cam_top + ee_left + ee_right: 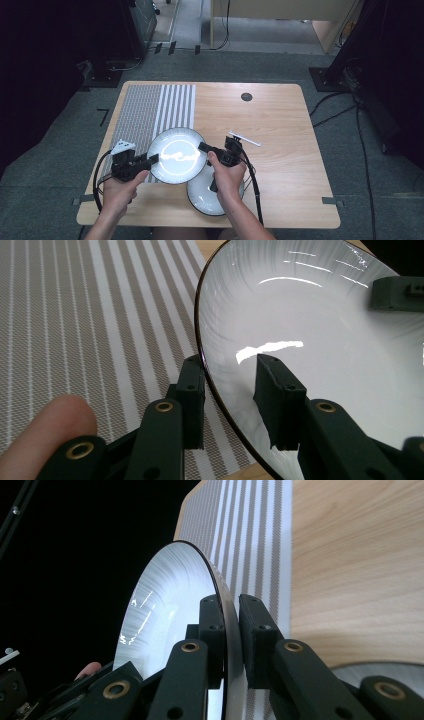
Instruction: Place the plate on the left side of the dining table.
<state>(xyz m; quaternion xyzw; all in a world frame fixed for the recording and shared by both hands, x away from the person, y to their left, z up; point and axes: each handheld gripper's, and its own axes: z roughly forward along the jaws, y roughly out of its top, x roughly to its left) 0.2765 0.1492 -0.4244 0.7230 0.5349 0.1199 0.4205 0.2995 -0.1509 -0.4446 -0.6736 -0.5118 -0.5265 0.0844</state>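
Wooden table (280, 130) | white plate (176, 155) between both tools | left tool (153, 159), right tool (204, 148) clamp opposite rims

Glossy white round ceramic plate with thin dark rim (176, 155), held level above the tabletop, clamped at opposite rim edges.

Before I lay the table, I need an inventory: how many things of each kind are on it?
White plates with dark rims: 2 (held one, lower one)
Striped placemat: 1
White stick-like item, too small to identify: 1
Total: 4
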